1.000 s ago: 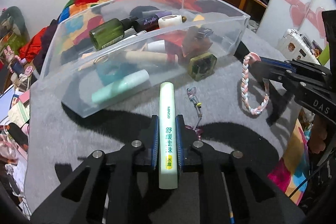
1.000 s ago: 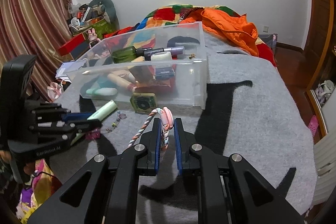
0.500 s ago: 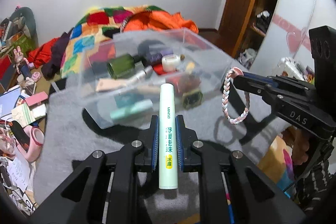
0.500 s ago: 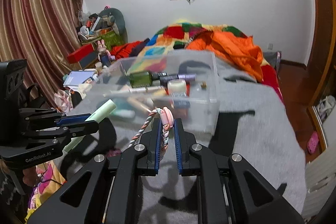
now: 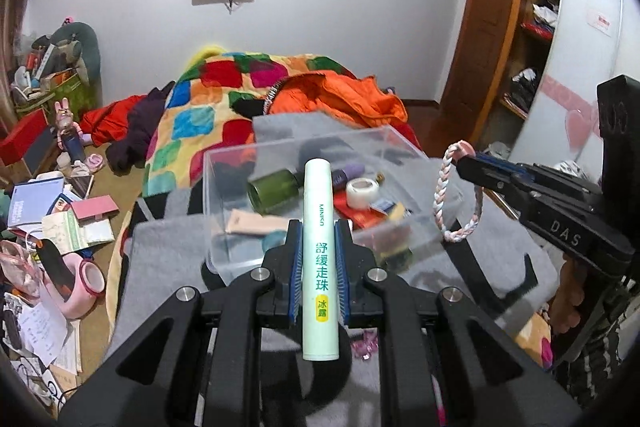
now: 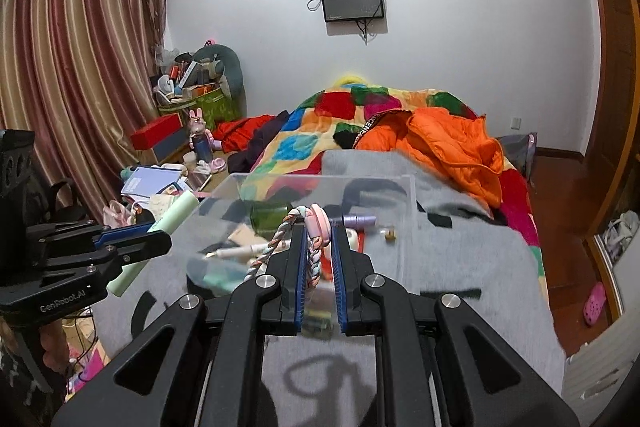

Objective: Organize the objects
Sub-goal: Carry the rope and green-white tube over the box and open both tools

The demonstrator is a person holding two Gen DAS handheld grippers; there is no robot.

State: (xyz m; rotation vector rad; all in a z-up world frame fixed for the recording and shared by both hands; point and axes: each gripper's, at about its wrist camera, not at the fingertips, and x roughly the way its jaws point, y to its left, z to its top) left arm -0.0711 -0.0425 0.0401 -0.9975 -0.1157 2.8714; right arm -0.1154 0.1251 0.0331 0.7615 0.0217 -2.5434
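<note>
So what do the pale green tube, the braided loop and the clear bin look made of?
Pale green tube: smooth matte plastic, printed lettering. Braided loop: soft plaited cord or fabric, woven strands visible. Clear bin: rigid transparent plastic, contents showing through.

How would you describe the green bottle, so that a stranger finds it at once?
On the grey blanket stands a clear box. The green bottle lies on its side inside, at the back. It alone is dark olive glass; the white tape roll beside it is pale.
</note>
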